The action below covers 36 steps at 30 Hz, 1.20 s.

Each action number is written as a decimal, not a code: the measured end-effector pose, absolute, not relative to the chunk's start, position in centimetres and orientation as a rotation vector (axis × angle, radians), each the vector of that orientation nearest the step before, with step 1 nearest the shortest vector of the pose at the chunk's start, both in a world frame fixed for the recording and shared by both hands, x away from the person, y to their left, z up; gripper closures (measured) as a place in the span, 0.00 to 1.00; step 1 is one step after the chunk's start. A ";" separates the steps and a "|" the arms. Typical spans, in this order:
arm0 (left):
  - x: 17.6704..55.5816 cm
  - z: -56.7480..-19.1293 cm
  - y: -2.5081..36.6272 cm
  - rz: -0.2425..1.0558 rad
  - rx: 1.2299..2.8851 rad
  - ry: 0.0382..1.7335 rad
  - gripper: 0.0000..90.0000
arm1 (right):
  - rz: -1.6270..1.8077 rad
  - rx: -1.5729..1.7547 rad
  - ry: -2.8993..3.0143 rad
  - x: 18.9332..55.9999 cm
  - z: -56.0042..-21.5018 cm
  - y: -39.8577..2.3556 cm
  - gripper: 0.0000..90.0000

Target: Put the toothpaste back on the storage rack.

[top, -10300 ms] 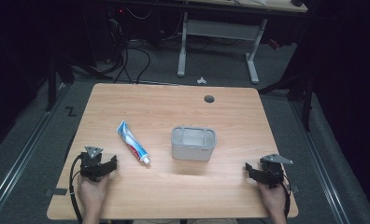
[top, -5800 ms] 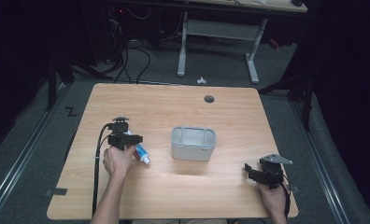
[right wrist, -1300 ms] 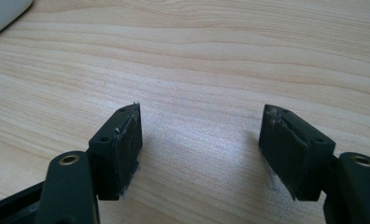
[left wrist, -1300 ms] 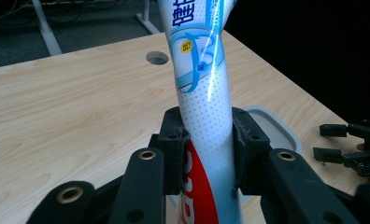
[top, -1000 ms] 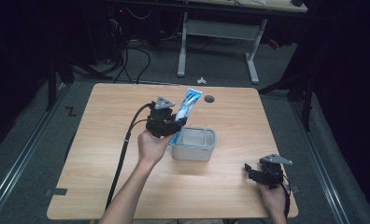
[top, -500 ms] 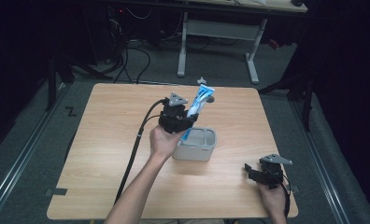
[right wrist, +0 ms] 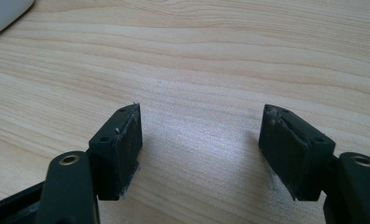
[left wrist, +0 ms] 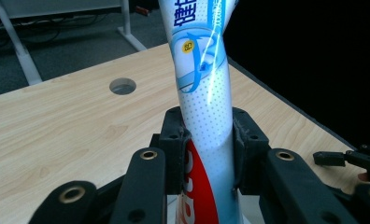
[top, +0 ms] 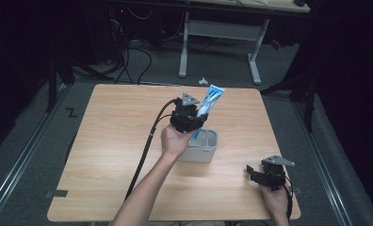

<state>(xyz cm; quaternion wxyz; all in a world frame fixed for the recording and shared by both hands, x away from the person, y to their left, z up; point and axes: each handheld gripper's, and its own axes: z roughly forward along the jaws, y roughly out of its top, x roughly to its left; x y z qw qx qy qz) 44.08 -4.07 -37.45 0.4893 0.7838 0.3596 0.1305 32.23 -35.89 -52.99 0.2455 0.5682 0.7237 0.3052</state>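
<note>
— What's holding everything?
— A light wooden table [top: 109, 155] with 1 round hole [left wrist: 123, 86] near its far edge.
— And on it?
— 1 grey box [top: 204, 151] near the middle — open-topped.

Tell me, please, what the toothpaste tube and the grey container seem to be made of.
Toothpaste tube: likely glossy plastic laminate; it shows printed graphics and bright light streaks. Grey container: probably matte plastic, judging by its even pale grey, rounded corners and absence of glare.
</note>
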 end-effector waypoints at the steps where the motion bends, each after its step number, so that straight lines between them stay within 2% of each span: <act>1: 44.1 -37.5 -4.2 0.319 1.905 0.876 0.78 | 0.833 1.549 1.976 32.2 -53.0 -35.9 0.34; 24: 44.8 -39.4 -5.4 0.379 1.975 0.890 0.77 | 0.835 1.547 1.978 32.2 -53.0 -35.9 0.34; 36: 44.9 -39.9 -5.4 0.359 1.987 0.906 0.76 | 0.834 1.543 1.979 32.2 -53.0 -35.9 0.34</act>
